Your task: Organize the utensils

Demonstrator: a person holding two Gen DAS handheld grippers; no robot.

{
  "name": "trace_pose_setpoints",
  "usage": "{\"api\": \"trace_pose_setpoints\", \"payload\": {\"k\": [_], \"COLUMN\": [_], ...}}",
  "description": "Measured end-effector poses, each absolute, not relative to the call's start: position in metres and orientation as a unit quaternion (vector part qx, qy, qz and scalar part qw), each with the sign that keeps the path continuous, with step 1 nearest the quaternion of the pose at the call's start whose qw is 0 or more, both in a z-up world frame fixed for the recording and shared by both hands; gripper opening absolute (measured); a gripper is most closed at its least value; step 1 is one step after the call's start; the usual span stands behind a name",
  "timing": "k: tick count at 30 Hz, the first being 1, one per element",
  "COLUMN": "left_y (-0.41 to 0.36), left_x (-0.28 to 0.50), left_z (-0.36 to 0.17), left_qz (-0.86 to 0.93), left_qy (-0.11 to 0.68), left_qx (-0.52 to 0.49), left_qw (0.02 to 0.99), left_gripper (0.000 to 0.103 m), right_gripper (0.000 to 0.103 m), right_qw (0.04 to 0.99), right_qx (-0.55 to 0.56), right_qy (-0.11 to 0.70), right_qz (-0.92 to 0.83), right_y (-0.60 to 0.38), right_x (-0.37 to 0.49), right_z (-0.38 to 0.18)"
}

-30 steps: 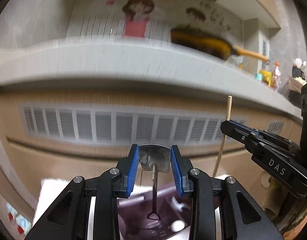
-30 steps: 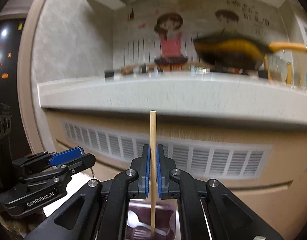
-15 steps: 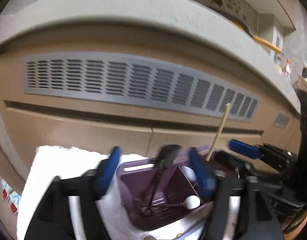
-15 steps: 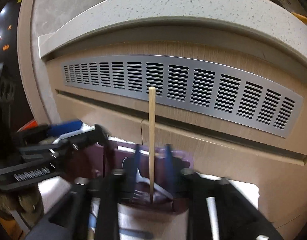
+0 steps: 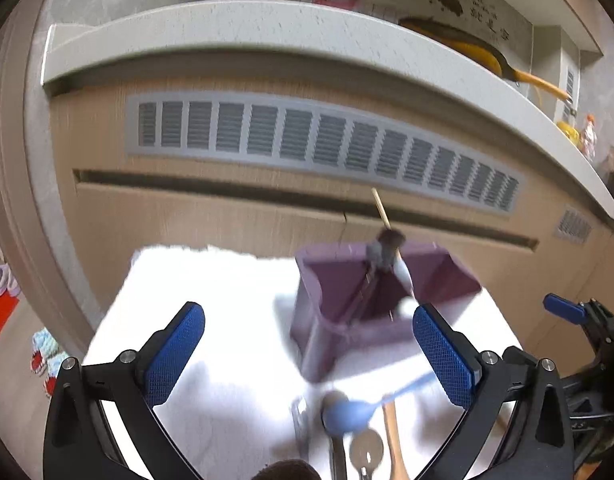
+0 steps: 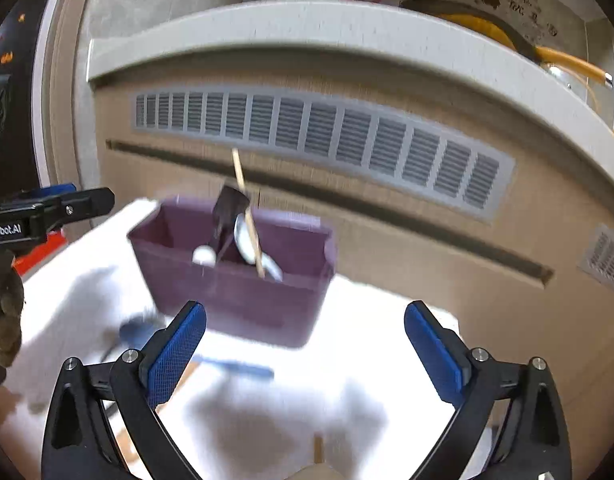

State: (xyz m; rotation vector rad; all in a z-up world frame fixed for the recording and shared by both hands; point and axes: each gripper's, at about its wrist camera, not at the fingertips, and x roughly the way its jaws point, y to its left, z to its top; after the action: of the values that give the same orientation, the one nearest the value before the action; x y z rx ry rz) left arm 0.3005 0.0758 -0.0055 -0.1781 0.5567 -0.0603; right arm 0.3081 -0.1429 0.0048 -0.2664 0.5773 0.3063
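Utensils stand in a purple caddy (image 6: 235, 300) on a white cloth (image 5: 211, 280), just in front of a wooden cabinet with a grey vent grille (image 6: 307, 128). A wooden chopstick (image 6: 247, 216) leans out of the caddy beside a dark spatula (image 6: 229, 204) and a metal spoon (image 6: 243, 240). The left gripper (image 5: 307, 356) is opening, its blue pads far apart with nothing pressed between them; beneath it a blue spoon (image 5: 347, 414), a wooden handle (image 5: 393, 436) and a blurred metal utensil (image 5: 365, 452) lie on the cloth. The right gripper (image 6: 305, 354) is opening too, jaws spread wide and empty, with the caddy beyond its fingertips and the blue spoon near its left finger
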Motion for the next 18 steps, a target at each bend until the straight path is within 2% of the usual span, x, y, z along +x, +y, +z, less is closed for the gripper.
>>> {"api": "trace_pose_setpoints", "payload": {"k": [6, 12, 18], "left_y": [0.055, 0.019, 0.017], "left_x": [0.273, 0.282, 0.29], "left_z": [-0.021, -0.055, -0.073], "left_qz": [-0.056, -0.135, -0.14], "left_qy": [0.276, 0.357, 0.389], "left_qx": [-0.05, 0.042, -0.004], "left_qw": [0.958, 0.924, 0.911], "left_gripper": [0.103, 0.103, 0.102], "right_gripper": [0.098, 0.098, 0.098], "right_qw": [0.911, 0.905, 0.904], "right_qx": [-0.126, -0.118, -0.083], "right_qy": [0.359, 0.383, 0.398], "right_qz": [0.158, 0.144, 0.135], "right_y": [-0.16, -0.176, -0.196], "right_x": [0.281, 0.248, 0.236], "right_z": [-0.024, -0.049, -0.064]}}
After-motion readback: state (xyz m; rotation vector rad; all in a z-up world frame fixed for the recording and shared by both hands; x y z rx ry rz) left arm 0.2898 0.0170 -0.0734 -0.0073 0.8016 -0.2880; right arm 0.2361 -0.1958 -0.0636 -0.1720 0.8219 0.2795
